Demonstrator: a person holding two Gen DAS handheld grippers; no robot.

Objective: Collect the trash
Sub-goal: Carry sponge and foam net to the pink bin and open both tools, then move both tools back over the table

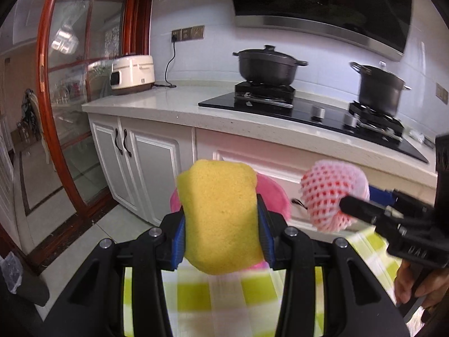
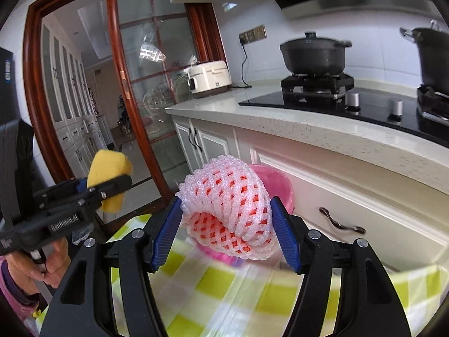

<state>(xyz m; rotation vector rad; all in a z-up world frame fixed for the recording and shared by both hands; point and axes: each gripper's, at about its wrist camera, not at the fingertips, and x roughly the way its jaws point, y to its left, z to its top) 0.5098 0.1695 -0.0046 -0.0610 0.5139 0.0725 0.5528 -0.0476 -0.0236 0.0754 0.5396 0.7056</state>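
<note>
My left gripper [image 1: 221, 224] is shut on a yellow sponge [image 1: 221, 213] and holds it in the air; it also shows at the left of the right wrist view [image 2: 110, 181]. My right gripper [image 2: 227, 224] is shut on a pink-and-white foam fruit net [image 2: 228, 210], also seen in the left wrist view [image 1: 331, 193]. A pink plastic bin [image 2: 276, 181] stands on the floor beyond both grippers, mostly hidden behind the held things; its rim shows in the left wrist view [image 1: 273, 193].
A table with a green-and-white checked cloth [image 2: 238, 289] lies below the grippers. Beyond stand white kitchen cabinets [image 1: 146, 165], a counter with a rice cooker [image 1: 132, 74], and a black hob with two dark pots [image 1: 266, 64]. A wood-framed glass sliding door [image 2: 146, 84] is at left.
</note>
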